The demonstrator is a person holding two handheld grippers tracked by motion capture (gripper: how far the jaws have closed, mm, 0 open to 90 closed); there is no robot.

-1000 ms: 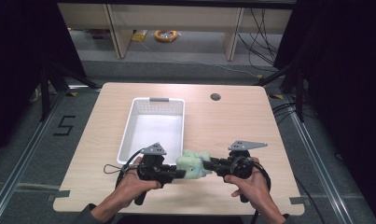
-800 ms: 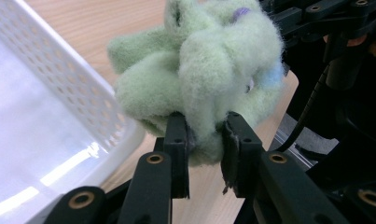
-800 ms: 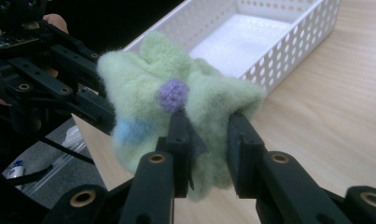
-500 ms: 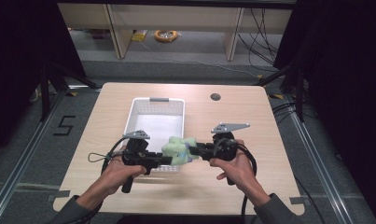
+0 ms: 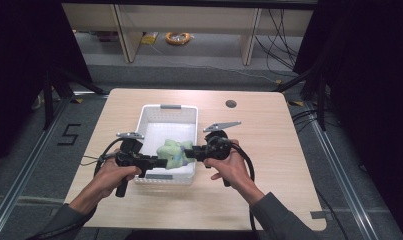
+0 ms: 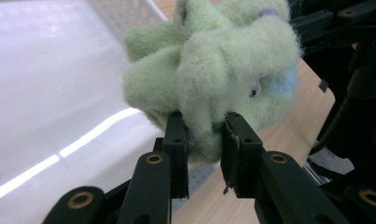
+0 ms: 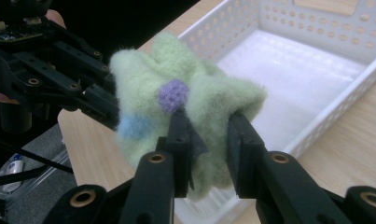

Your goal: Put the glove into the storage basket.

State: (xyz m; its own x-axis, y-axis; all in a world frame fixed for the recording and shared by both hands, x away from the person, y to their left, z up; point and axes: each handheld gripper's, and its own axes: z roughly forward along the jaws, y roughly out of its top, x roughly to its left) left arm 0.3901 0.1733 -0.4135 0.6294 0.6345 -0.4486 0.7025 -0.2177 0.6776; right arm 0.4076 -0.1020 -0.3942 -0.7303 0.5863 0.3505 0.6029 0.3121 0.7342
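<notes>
- Soft toy (image 5: 172,151): pale green plush with a purple knit dot and a light blue patch; we held it in the air between both tools, above the near end of the basket, clear of its floor.
- Left gripper (image 6: 202,140): clenched on a fold of the toy's fleece, the fabric bulging between the jaws.
- Right gripper (image 7: 207,135): likewise pinching a fold of the toy, just below the purple dot (the other tool showed dark behind the plush).
- Basket (image 5: 147,118): white perforated plastic, nothing lying inside it, standing on the wooden table (image 5: 269,130) with its long side running away from us.
- Risk, uneven release: in our judgement, if one tool let go before the other, the toy would swing on the remaining pinch and could drop over the near rim onto the table.
- Risk, shallow grip: both holds took only loose fleece, so a pull apart might slip a fold free.
- Risk, low descent: the jaws could knock the near wall and shove the light basket.
</notes>
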